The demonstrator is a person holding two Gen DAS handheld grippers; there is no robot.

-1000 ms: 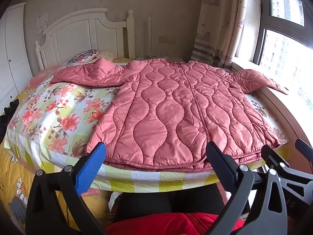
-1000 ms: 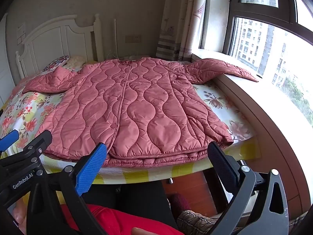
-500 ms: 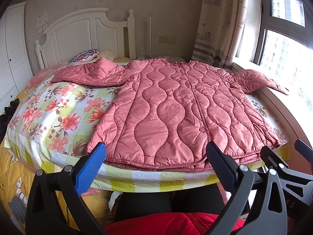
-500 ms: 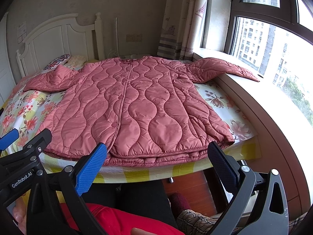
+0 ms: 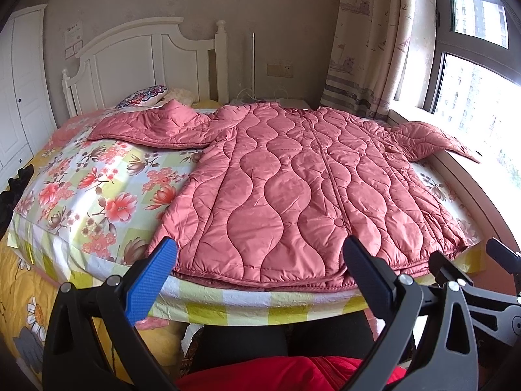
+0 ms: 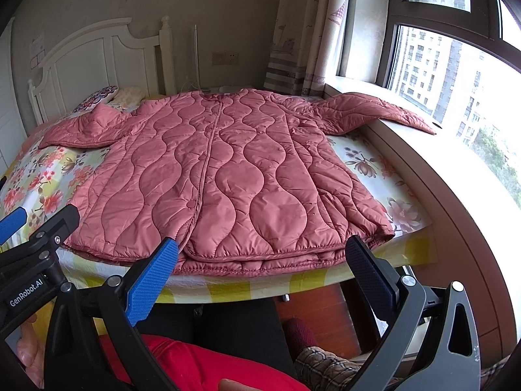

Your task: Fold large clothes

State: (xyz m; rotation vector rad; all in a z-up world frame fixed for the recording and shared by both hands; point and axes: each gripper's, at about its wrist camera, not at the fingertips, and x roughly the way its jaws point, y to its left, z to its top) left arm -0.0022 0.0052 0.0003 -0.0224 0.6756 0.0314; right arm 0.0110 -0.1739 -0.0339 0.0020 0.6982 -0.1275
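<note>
A large pink quilted jacket lies flat, front up, on the bed, its hem at the near edge; it also shows in the right wrist view. One sleeve spreads left over the floral sheet, the other sleeve rests on the window sill. My left gripper is open and empty, held just in front of the hem. My right gripper is open and empty, also in front of the hem, to the right of the left one.
The bed has a floral sheet and a white headboard. A pillow lies at the head. A wooden window sill runs along the right side. A curtain hangs at the back right. The person's red top is below.
Both grippers have shifted slightly; the jacket has not moved and both grippers stay open.
</note>
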